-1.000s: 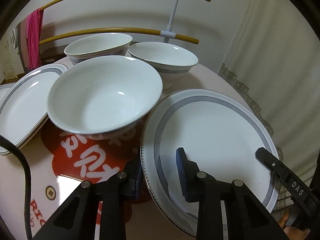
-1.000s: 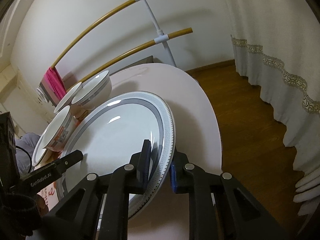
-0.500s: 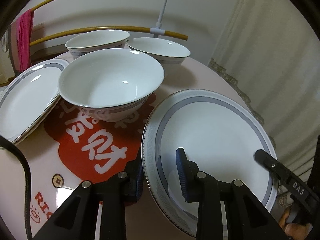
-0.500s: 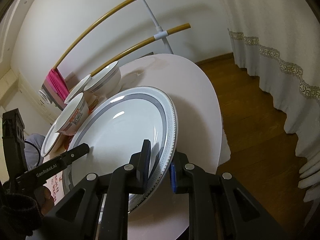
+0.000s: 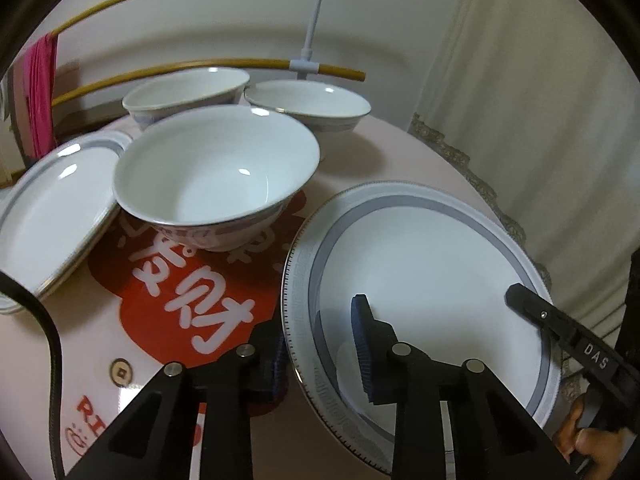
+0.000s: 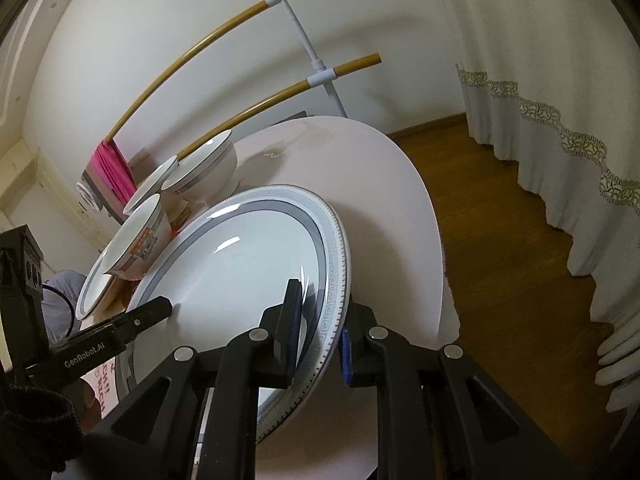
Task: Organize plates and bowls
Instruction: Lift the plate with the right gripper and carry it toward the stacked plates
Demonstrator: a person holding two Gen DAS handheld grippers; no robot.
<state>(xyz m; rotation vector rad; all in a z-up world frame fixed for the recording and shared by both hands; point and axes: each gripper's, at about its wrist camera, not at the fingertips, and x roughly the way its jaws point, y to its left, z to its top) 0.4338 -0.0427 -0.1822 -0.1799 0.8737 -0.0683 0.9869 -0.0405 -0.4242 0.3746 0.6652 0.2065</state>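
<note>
White walls, a pale lace-trimmed curtain and a wooden floor surround a round pinkish table that carries a red-and-white printed mat. Behind the table stands a white rack with two yellow rails, a pink cloth hanging at its left end.

Three white bowls are on the table: the nearest bowl sits on the mat, and two further bowls stand side by side behind it. Two plates are counted. One side plate, grey-banded, lies at the left, its rim tucked under the nearest bowl's edge. The other, a large plate with a grey band and key-pattern rim, is tilted up off the table at the right, held at two places on its rim.

The left gripper straddles the large plate's near-left rim, one pad above and one below, clamped on it. The right gripper pinches the plate's opposite rim, jaws nearly together with the rim between them. A thumb shows beside the right gripper's handle.
</note>
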